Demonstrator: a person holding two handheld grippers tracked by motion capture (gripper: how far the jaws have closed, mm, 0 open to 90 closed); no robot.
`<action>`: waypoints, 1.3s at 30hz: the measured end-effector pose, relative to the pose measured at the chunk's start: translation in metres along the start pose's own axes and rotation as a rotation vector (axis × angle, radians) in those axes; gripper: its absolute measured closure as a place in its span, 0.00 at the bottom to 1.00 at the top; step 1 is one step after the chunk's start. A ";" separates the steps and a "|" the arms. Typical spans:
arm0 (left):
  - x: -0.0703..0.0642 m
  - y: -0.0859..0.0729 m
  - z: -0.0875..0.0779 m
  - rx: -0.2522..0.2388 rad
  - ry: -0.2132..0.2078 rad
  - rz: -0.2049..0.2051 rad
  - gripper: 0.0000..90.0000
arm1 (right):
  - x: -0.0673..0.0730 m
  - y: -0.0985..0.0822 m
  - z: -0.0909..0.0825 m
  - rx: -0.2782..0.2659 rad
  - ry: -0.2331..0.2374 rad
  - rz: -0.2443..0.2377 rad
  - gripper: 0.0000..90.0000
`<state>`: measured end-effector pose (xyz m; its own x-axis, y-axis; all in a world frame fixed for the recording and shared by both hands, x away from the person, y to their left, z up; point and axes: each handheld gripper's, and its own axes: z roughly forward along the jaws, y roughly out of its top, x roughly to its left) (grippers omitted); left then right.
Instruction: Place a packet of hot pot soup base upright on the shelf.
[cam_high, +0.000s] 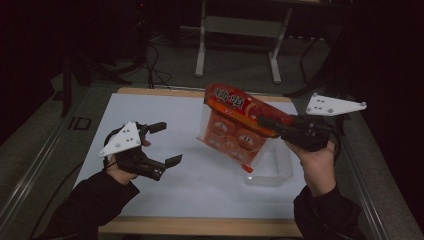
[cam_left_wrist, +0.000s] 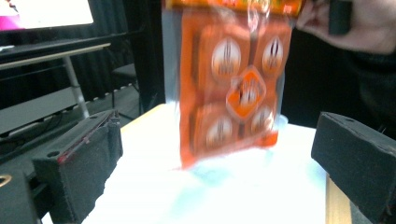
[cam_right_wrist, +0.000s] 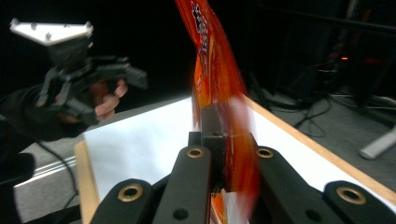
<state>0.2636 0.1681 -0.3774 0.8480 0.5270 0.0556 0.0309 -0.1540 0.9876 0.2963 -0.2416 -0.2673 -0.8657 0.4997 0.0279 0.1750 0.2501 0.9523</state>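
High view: pack is held aloft mid-frame, pinched by right gripper; left gripper released, empty, lower left; placing remains.

Wood-edged table; white sheet covers it; clear container rests there.

A dim, dark room: grey floor, a white-legged desk frame behind, cables trailing.

table top: white sheet with a wooden edge along its near and far sides
clear container: transparent tub resting on the white sheet
floor behind: white frame legs, cables
far left: lit screen
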 end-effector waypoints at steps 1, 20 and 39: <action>0.000 -0.004 -0.001 0.001 0.004 -0.005 0.03 | -0.002 0.001 -0.003 -0.006 -0.011 0.004 1.00; -0.006 -0.103 -0.015 0.057 0.076 -0.113 0.03 | -0.039 0.000 -0.049 -0.012 -0.224 0.045 1.00; -0.007 -0.129 -0.018 0.037 0.100 -0.157 0.03 | -0.072 -0.057 -0.031 0.038 -0.260 0.130 1.00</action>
<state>0.2443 0.1991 -0.5029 0.7742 0.6275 -0.0828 0.1799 -0.0927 0.9793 0.3335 -0.3177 -0.3140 -0.6868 0.7239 0.0653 0.2982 0.1988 0.9336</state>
